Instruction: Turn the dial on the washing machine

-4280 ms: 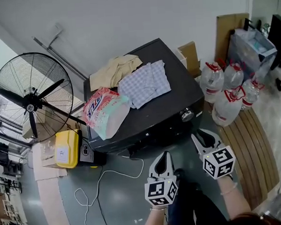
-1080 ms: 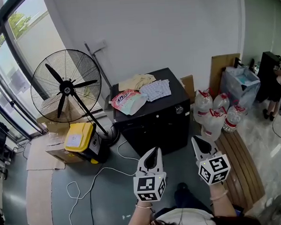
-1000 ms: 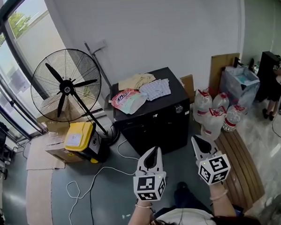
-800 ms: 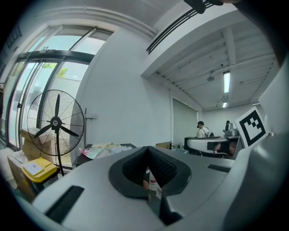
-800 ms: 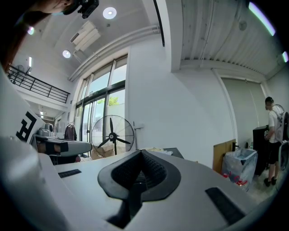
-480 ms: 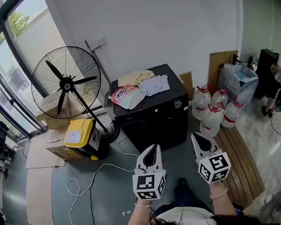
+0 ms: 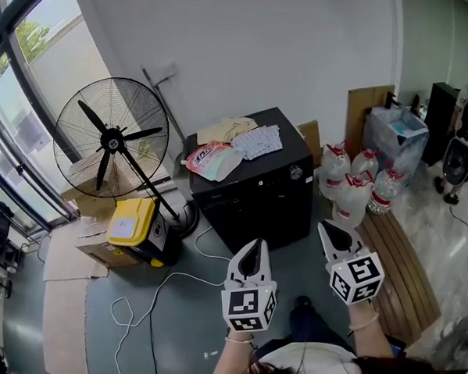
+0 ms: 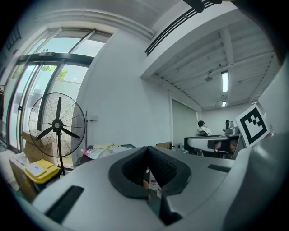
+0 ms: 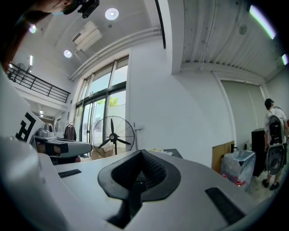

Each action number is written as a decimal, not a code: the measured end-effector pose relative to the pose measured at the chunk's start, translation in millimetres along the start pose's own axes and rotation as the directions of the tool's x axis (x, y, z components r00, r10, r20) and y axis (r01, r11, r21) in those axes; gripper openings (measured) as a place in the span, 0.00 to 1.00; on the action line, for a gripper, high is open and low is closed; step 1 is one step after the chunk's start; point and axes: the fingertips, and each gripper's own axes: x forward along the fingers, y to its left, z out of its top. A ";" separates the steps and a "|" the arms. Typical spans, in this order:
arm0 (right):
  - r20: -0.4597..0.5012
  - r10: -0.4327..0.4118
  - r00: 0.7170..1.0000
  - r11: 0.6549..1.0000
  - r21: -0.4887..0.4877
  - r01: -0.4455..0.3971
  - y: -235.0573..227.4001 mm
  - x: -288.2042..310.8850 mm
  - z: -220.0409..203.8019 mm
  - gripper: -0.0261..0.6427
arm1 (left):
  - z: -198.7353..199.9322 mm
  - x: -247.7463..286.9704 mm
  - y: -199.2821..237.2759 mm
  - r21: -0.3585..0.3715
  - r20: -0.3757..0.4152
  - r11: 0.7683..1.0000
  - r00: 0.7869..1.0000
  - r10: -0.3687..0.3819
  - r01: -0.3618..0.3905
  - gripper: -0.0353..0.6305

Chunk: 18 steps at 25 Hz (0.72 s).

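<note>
Two grippers, both closed with nothing between jaws: left gripper (image 7: 257,245) and right gripper (image 7: 325,229), held level over floor, well apart from washing machine (image 7: 258,200). Dial (image 7: 296,172) sits at upper right of machine's front panel, nearer right gripper; its setting too small to read. Scene fits either approach ahead of turn, or stand-off with dial already turned; cannot tell which. Any grip on dial would need jaws parted, then closed round knob's rim.

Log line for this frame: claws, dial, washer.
left claw: shut, empty | right claw: shut, empty | dial: no contact | both claws short of washing machine
</note>
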 end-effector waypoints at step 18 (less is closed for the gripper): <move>0.003 -0.005 1.000 1.000 -0.010 0.005 1.1 -11.5 -2.4 0.08 | -8.2 -5.5 -2.7 -0.028 -0.008 1.000 1.000 0.002 -0.002 0.08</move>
